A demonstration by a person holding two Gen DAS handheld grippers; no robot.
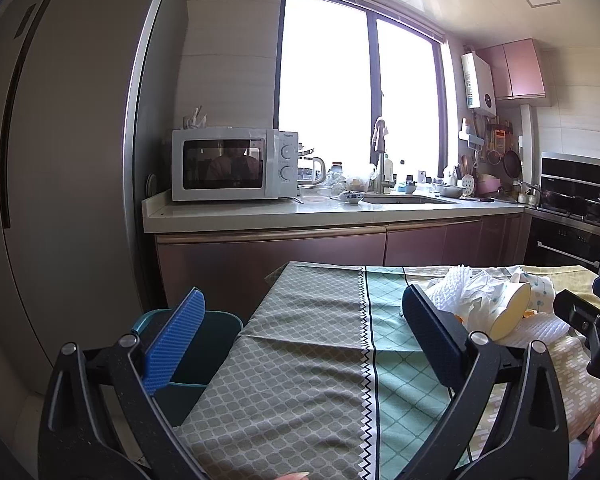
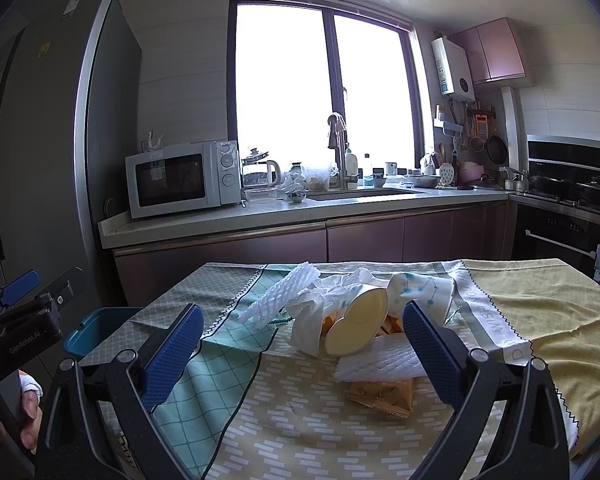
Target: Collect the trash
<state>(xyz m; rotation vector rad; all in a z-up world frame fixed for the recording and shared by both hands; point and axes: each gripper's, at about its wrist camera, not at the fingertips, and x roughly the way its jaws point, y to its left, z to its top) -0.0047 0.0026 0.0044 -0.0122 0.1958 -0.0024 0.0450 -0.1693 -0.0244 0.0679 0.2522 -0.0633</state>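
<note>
**Trash heaped mid-table, bin off the left edge, both grippers empty**

Your left gripper (image 1: 304, 332) is spread wide, its ribbed blue pads holding nothing, hovering over the grey-green end of the tablecloth (image 1: 300, 360). Your right gripper (image 2: 304, 344) is just as wide and also empty, framing the trash pile from the near side.

Containers first. The teal bin (image 2: 96, 330) stands on the floor just off the table's left edge; from the left wrist its inside (image 1: 208, 344) looks dark and you cannot tell what is in it. A paper cup (image 2: 358, 322) lies on its side in the middle of the table, cream base toward you; its inside is hidden. A second white cup with blue dots (image 2: 424, 292) lies tipped just behind it to the right.

Materials: white foam fruit netting (image 2: 276, 294), tubular and open-meshed, lies on the pile's left; a flatter piece of the same foam (image 2: 380, 360) rests at the near side on top of a tan crinkled wrapper (image 2: 384, 394). Crumpled white tissue (image 2: 320, 316) sits between the netting and the cup, touching both. The cloth is patchwork: grey lattice, teal lattice, yellow with white dashes.
</note>
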